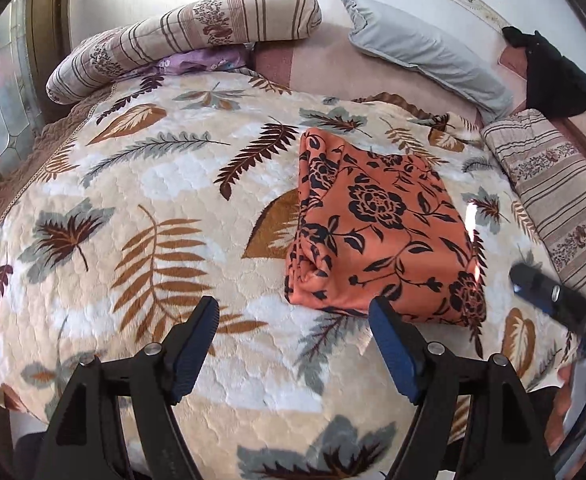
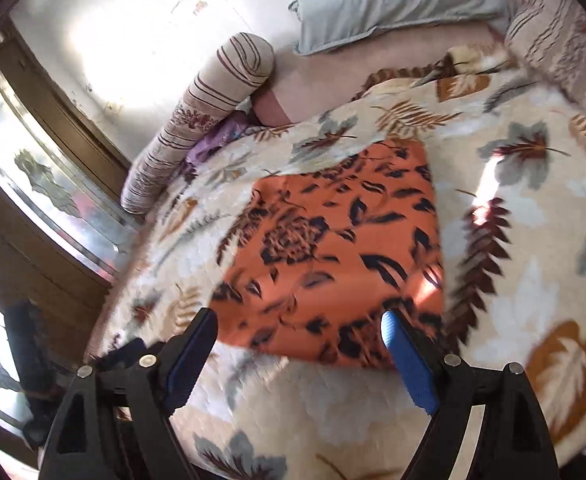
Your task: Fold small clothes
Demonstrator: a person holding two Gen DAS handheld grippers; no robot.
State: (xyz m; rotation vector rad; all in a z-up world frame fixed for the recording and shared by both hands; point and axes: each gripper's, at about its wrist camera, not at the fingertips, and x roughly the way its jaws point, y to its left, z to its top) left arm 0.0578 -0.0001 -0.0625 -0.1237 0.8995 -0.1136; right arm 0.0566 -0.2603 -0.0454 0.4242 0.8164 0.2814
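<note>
An orange garment with black flowers (image 1: 381,228) lies folded into a compact rectangle on the leaf-patterned blanket (image 1: 165,184). My left gripper (image 1: 293,308) is open and empty, just in front of the garment's near left edge. My right gripper (image 2: 299,320) is open and empty, hovering over the garment's near edge (image 2: 333,248); that view is motion-blurred. The right gripper also shows blurred at the right edge of the left wrist view (image 1: 553,292), beside the garment.
A striped bolster (image 1: 181,36) and a grey pillow (image 1: 425,48) lie at the head of the bed. A striped cushion (image 1: 557,188) and a black cloth (image 1: 553,72) are at the right. A wooden cabinet with glass (image 2: 53,184) stands left of the bed.
</note>
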